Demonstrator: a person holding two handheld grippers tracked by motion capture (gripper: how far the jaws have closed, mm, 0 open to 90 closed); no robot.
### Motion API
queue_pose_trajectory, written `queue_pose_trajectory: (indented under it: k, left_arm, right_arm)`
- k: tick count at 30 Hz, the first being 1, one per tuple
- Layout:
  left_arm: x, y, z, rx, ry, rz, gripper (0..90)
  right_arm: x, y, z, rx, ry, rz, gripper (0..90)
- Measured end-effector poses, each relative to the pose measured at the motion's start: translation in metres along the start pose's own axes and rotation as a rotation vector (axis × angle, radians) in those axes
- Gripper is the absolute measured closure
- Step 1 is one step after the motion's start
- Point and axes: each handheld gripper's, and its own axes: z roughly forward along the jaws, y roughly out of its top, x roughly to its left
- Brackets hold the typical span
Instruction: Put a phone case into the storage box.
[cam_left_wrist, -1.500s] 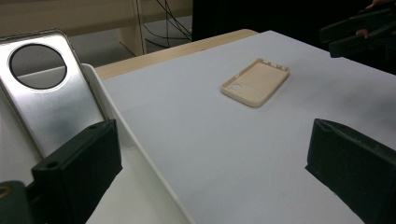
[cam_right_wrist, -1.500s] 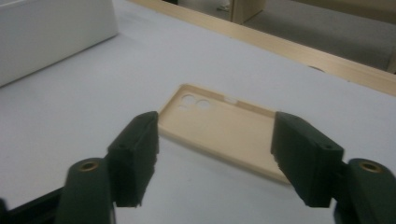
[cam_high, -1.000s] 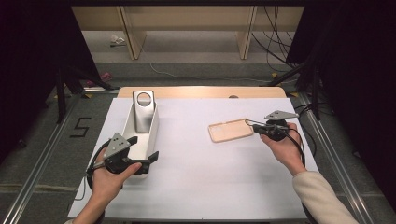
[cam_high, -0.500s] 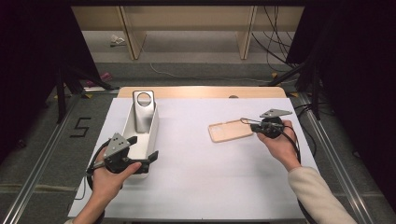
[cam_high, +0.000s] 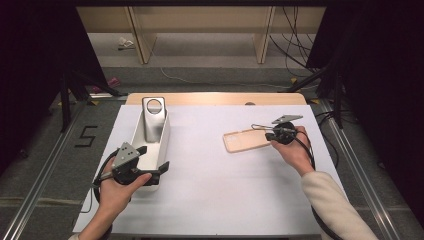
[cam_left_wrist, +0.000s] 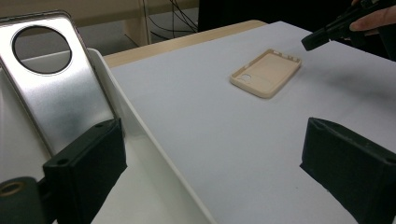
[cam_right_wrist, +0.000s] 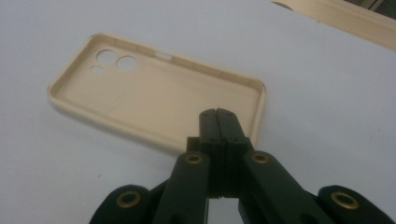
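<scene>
White table (cam_high: 215, 190) — phone case (cam_high: 246, 140), white tray (cam_high: 161, 141).

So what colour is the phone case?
Pale beige, like cream. The phone case shows best in the right gripper view.

1. Left hand (cam_high: 117, 184) low at the left, wrapped round the left gripper (cam_high: 152, 159) from behind, forearm coming up from the bottom edge.
2. Left jaws spread wide and level, pointing ahead and to the right; nothing pinched between them in the left gripper view.
3. Right hand (cam_high: 295, 150) farther out at the right, sleeve angled in from the lower right corner.
4. Right gripper (cam_high: 264, 131) aimed leftward, grey plate on top, cable looping back along the wrist.
5. Right jaws pressed flat together, tips (cam_right_wrist: 218, 115) tilted down.
</scene>
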Motion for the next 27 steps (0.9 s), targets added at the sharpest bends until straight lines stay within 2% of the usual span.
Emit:
queue_pose_trajectory:
  k: [7, 13, 27]
  left_arm:
    - [-0.001, 0.0, 0.001, 0.003, -0.004, 0.007, 5.6]
    - [-0.001, 0.0, 0.001, 0.003, -0.006, 0.008, 5.6]
    - [-0.002, -0.001, 0.002, 0.007, -0.009, 0.013, 5.6]
  right_arm:
    - [-0.002, 0.001, 0.011, 0.025, -0.018, -0.001, 90.0]
    - [-0.004, 0.002, 0.022, 0.054, -0.03, -0.022, 90.0]
    - [-0.008, 0.0, 0.03, 0.091, -0.047, -0.026, 90.0]
